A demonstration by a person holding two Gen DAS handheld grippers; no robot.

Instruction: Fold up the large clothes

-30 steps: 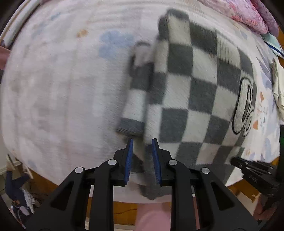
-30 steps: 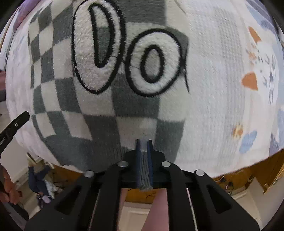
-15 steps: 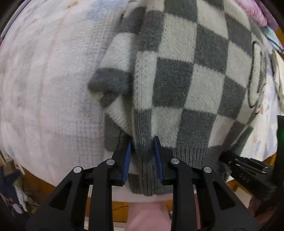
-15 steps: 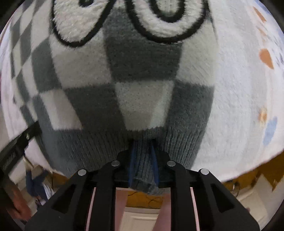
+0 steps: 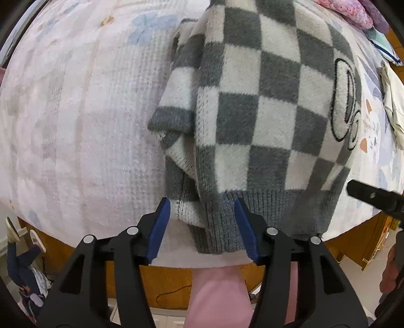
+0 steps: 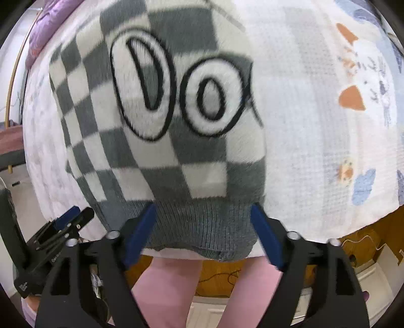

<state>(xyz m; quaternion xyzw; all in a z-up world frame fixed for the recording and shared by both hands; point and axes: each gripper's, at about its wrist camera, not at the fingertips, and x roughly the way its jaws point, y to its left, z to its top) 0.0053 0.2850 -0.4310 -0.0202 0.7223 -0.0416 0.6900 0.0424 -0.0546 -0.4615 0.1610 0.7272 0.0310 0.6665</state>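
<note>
Garment: checkered sweater (image 5: 252, 106), grey and white squares, folded into a compact panel with its ribbed hem (image 6: 197, 222) at the near edge of the bed cover (image 5: 83, 121).
Landmark: all places below are given from the hem.
Left gripper (image 5: 202, 224): jaws opening, pads off the knit; the hem's left corner lies between them, loose.
Right gripper (image 6: 202, 232): jaws opening, spread wide; the hem's right part sits between them, no pad pressing on it.
Sleeve (image 5: 174, 106): tucked layer juts out just left of the panel, above the hem, not flush with the edge.
Lettering (image 6: 176, 93): fuzzy outlined letters face up, beyond the hem on the right half.
Other cloth: pink bedding (image 5: 346, 12) far beyond the hem, at the bed's far side.
Done (judged): body laid over itself; hem set down and being let go.
Left (judged): tidy the protruding sleeve; possibly one more fold to shorten the panel.
</note>
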